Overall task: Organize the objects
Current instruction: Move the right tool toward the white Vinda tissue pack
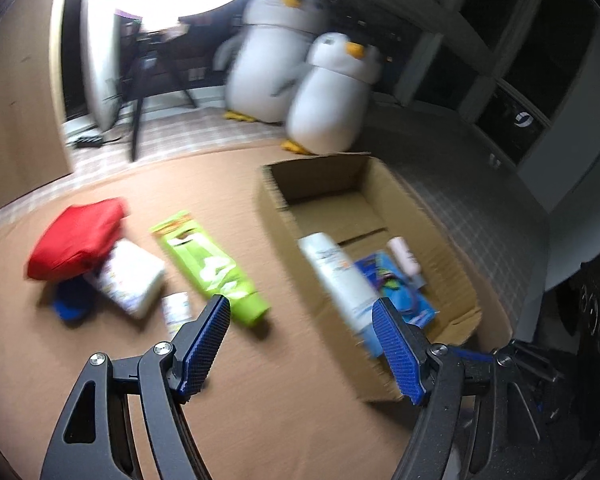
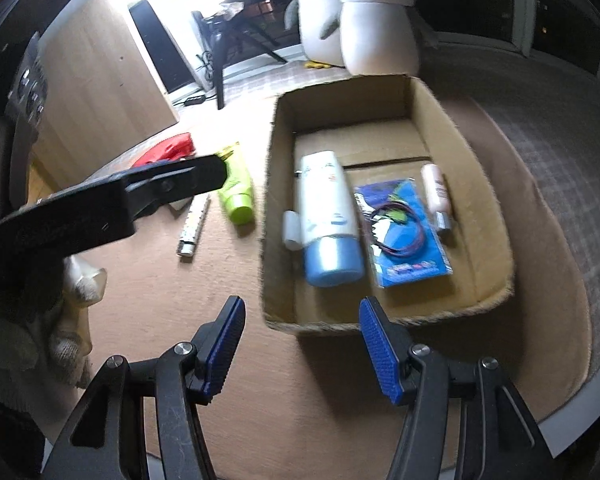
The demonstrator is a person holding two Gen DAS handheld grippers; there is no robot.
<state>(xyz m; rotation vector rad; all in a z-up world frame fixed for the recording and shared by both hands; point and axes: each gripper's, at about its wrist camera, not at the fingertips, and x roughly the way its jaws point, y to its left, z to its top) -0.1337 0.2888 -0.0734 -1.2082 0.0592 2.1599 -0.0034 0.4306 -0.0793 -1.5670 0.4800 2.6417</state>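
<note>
A cardboard box (image 2: 484, 184) stands on the brown table and holds a white and blue bottle (image 2: 328, 216), a blue card packet (image 2: 404, 236) and a small pink tube (image 2: 436, 192). The box (image 1: 276, 216) also shows in the left wrist view, with the bottle (image 1: 340, 276) inside. Left of it lie a green tube (image 1: 212, 268), a red pouch (image 1: 76, 240), a white packet (image 1: 130, 276), a blue object (image 1: 72, 304) and a small white tube (image 1: 176, 310). My left gripper (image 1: 302, 346) is open and empty above the table beside the box. My right gripper (image 2: 302, 346) is open and empty before the box's near wall.
Two white penguin plush toys (image 1: 332, 96) stand behind the box. A ring light on a tripod (image 1: 140, 80) stands at the back left. A wooden panel (image 2: 100, 92) rises at the left. The left gripper's arm (image 2: 100, 204) crosses the right wrist view. A thin white stick (image 2: 194, 228) lies near the green tube (image 2: 236, 188).
</note>
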